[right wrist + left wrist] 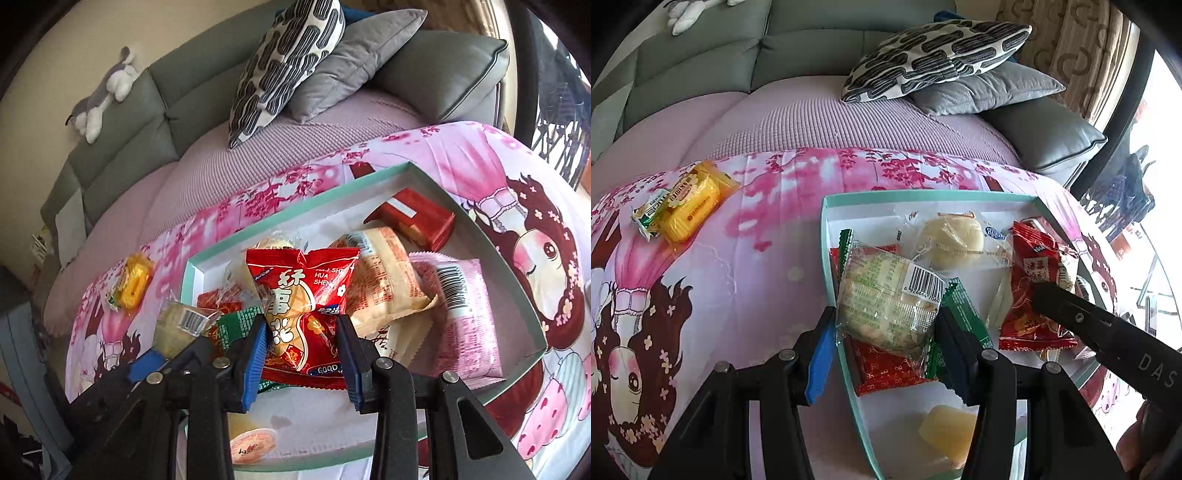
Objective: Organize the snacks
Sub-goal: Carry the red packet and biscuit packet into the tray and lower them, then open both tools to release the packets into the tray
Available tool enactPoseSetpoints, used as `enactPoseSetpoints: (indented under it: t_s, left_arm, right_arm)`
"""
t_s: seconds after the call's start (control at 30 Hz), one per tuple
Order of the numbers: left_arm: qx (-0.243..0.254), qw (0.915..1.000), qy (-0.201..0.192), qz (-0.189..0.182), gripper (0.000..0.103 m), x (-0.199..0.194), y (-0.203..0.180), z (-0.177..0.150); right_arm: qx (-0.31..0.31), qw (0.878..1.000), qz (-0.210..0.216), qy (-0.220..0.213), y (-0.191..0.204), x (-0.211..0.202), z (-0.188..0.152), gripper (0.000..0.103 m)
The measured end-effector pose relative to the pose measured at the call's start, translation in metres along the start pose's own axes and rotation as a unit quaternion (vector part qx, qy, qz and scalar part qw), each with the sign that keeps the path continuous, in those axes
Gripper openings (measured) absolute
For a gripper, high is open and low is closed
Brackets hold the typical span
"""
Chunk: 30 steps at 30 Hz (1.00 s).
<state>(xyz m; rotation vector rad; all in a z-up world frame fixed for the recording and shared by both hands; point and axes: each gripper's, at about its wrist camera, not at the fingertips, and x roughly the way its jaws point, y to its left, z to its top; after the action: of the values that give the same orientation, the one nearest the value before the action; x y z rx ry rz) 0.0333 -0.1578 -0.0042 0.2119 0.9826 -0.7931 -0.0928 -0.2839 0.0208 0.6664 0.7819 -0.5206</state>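
Observation:
A white box with a teal rim (827,236) (280,206) lies on the pink cartoon blanket and holds several snacks. My left gripper (886,343) is shut on a clear-wrapped pastry (882,302) with green ends and a barcode, held over the box's left wall. In the right wrist view that pastry (184,321) shows at lower left. My right gripper (303,350) is shut on a red peanut packet (303,314) above the middle of the box. From the left wrist view the same packet (1038,295) hangs at the right, pinched by a black finger.
A yellow snack (690,206) (131,284) and a green-white one (650,214) lie on the blanket left of the box. Inside are a round bun (951,240), a red carton (413,218), a beige packet (384,280) and a pink packet (465,314). Pillows (934,55) sit behind.

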Motion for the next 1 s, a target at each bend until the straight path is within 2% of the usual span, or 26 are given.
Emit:
enactPoseSetpoints:
  t_s: [0.13, 0.43, 0.6, 0.8, 0.93, 1.0]
  left_arm:
    - [0.005, 1.0, 0.001, 0.004, 0.055, 0.002, -0.003, -0.001]
    - [0.003, 0.9993, 0.03, -0.02, 0.058, 0.013, -0.01, -0.004]
    - [0.004, 0.9994, 0.029, -0.018, 0.069, 0.009, -0.009, -0.003]
    - [0.013, 0.9996, 0.021, -0.015, 0.07, -0.003, -0.011, 0.002]
    - [0.017, 0.9997, 0.014, -0.007, 0.07, -0.01, -0.011, 0.004]
    - [0.014, 0.9999, 0.01, -0.003, 0.07, -0.014, -0.008, 0.005]
  right_arm:
    - [0.001, 1.0, -0.002, 0.006, -0.001, 0.004, 0.0, 0.04]
    - [0.011, 1.0, -0.015, 0.021, -0.001, 0.01, 0.001, 0.043]
    - [0.014, 0.999, -0.017, 0.029, -0.001, 0.011, 0.002, 0.053]
    - [0.01, 0.999, -0.018, 0.028, 0.003, 0.008, 0.002, 0.061]
    - [0.011, 1.0, -0.026, 0.014, 0.003, -0.002, 0.004, 0.071]
    - [0.014, 1.0, -0.027, 0.008, 0.002, -0.006, 0.005, 0.072]
